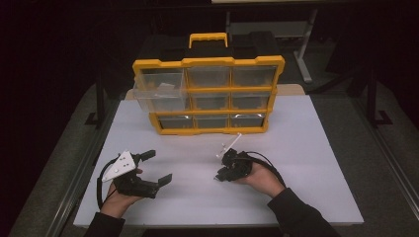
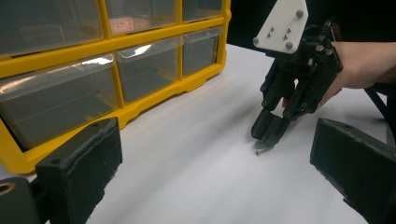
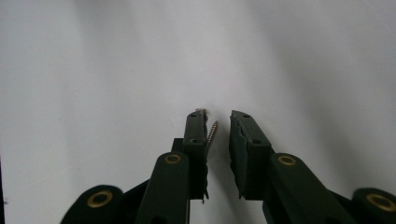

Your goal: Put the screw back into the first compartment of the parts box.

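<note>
A small wood screw (image 3: 213,134) lies on the white worktop (image 3: 93,70) at the centre of the right gripper view, between the jaws of the right hand-held gripper (image 3: 217,116). Those jaws are narrowed around it but not yet pressing; a gap remains on the right side. The screw looks light, stiff and hard, prone to roll or skid, so it is best pinched across the threaded shank. The left hand-held gripper (image 1: 153,168) rests released at lower left, below the yellow drawer organiser (image 1: 207,61).
</note>
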### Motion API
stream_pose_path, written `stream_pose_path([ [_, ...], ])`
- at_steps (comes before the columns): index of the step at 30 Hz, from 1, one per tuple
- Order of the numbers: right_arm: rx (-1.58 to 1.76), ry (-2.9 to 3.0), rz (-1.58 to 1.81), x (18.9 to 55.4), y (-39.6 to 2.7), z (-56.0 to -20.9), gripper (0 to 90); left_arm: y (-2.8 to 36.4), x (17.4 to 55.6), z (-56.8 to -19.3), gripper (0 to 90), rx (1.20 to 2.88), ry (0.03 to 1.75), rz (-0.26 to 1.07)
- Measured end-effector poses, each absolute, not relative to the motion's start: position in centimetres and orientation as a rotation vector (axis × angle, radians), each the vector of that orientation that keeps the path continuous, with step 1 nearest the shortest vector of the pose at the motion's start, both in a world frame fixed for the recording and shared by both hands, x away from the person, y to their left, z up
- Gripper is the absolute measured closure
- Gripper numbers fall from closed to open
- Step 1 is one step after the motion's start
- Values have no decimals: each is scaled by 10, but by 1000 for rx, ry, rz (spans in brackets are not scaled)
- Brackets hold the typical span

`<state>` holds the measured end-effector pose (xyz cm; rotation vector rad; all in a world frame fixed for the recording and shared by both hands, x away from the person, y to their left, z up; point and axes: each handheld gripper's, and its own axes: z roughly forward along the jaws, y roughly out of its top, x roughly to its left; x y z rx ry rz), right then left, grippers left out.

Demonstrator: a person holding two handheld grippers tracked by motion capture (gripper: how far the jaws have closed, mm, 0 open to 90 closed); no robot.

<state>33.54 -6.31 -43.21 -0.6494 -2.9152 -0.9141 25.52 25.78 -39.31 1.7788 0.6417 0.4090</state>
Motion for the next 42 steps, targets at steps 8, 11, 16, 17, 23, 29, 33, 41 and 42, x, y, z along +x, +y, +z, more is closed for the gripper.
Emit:
stream_pose_path([
  [8, -654, -2924, -900, 335, -63, -434, 829, 257, 255, -393, 17, 1782, 641, 408],
  [11, -659, -2927, -897, 335, -63, -434, 866, 257, 255, -393, 18, 1780, 642, 409],
  [16, -667, -2926, -896, 335, -63, -434, 870, 257, 255, -393, 18, 1778, 643, 407],
  [17, -666, -2925, -895, 335, -63, -434, 871, 257, 255, -393, 18, 1778, 643, 407],
  [23, -670, -2922, -891, 337, -64, -433, 874, 257, 255, -393, 18, 1779, 642, 407],
  [29, -685, -2908, -909, 339, -67, -427, 874, 257, 255, -393, 17, 1778, 642, 407],
  [33, -673, -2913, -919, 340, -68, -422, 874, 257, 255, -393, 17, 1780, 642, 407],
  [41, -672, -2916, -957, 342, -73, -406, 874, 257, 255, -393, 17, 1780, 637, 410],
  [42, -676, -2918, -961, 343, -73, -404, 874, 258, 255, -392, 17, 1780, 635, 411],
])
